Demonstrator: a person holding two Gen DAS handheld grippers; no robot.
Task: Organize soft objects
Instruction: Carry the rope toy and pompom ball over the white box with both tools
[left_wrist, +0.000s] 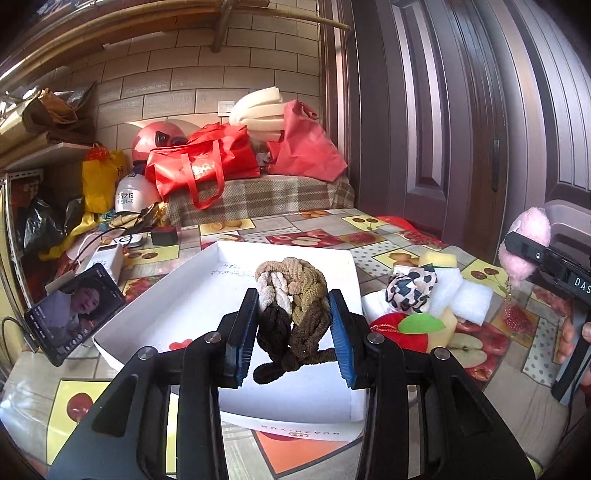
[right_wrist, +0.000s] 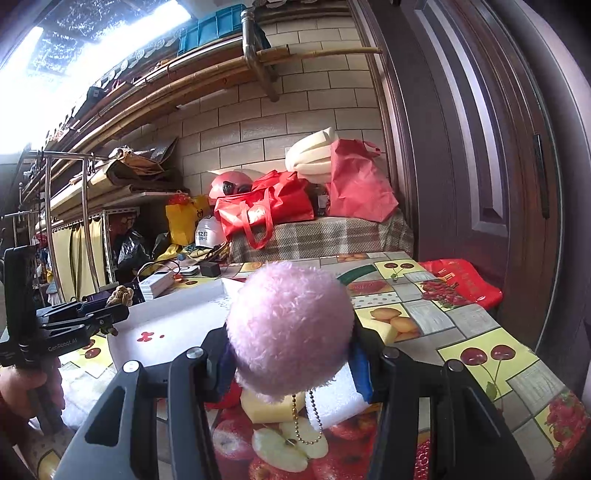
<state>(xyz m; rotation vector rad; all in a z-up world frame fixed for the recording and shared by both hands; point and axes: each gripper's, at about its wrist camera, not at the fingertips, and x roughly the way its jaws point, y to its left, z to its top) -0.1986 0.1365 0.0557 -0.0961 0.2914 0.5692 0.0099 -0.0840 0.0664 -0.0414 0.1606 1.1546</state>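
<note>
Nothing lay in the white box (left_wrist: 177, 280) yet: your left gripper (left_wrist: 293, 332) clamped the braided hair ties (left_wrist: 291, 295) above it, your right gripper (right_wrist: 291, 354) clamped the pink pompom (right_wrist: 291, 328) beside it, scrunchie (left_wrist: 408, 291) and sponges (left_wrist: 461, 295) remained outside.

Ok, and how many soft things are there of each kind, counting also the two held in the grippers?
Brown and beige braided hair-tie bundle, in the left gripper: 1
Pink fluffy pompom, in the right gripper: 1
Leopard-print fabric scrunchie: 1
Red plush apple: 1
White foam blocks: 3
Yellow sponge pieces: 2
Total: 9
</note>
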